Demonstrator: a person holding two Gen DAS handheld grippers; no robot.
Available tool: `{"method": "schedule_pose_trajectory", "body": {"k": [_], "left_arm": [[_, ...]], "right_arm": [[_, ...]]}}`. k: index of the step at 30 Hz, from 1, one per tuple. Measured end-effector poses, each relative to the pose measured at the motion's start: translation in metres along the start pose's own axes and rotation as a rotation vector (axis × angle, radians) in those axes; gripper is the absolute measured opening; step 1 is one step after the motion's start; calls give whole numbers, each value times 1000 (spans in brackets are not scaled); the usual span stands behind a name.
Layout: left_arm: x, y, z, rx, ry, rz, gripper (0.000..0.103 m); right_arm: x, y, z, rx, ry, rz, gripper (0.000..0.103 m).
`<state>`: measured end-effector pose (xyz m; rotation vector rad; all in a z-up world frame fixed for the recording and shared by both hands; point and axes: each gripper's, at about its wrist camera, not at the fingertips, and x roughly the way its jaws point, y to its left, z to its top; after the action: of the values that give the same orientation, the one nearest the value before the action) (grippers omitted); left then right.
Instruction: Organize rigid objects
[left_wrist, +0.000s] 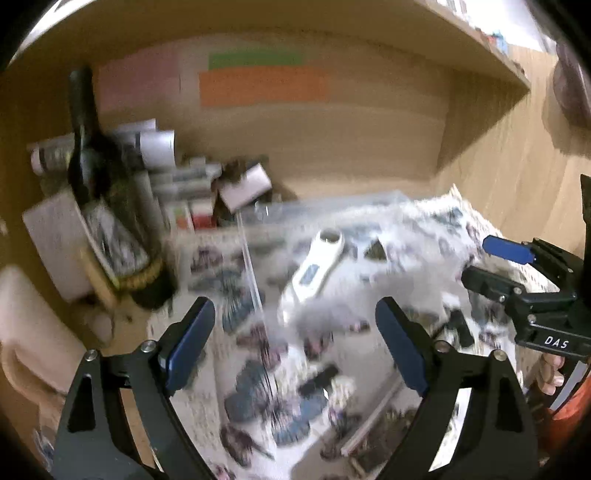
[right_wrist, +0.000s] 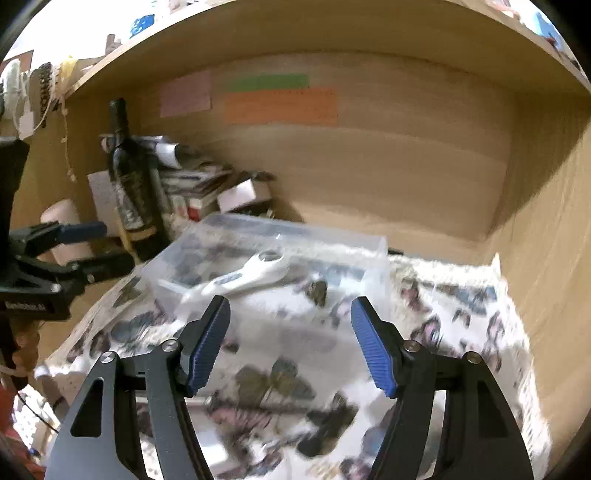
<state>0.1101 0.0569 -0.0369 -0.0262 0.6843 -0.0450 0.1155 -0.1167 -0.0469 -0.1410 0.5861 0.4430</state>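
Inside a wooden shelf bay, a white thermometer (right_wrist: 251, 276) lies in a clear box (right_wrist: 369, 247) set on a butterfly-print cloth (right_wrist: 461, 332). Both claws, left (left_wrist: 295, 332) and right (right_wrist: 290, 343), hang wide and empty just before the box. A dark bottle (right_wrist: 129, 177) stands upright at the left, beside stacked clutter.
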Motion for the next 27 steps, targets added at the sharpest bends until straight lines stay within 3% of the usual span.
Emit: {"method": "schedule_pose_trajectory", "body": {"k": [4,8,11,22,27], "left_arm": [[4,1,-31,-22,69,-31,87],[12,1,-54,-43,132,-56,69],[21,1,-66,-62,178,-67,65],[62,-2,-58,-112,278,-113,60],[74,-9,-56,-65,279,-60,44]], "right_arm": [[-3,11,-24,42,35,48,65],[1,18,-47,70,101,79,65],[5,24,-62,63,138,91,65],[13,30,-88,86,198,120,64],[12,29,-89,92,195,144,41]]}}
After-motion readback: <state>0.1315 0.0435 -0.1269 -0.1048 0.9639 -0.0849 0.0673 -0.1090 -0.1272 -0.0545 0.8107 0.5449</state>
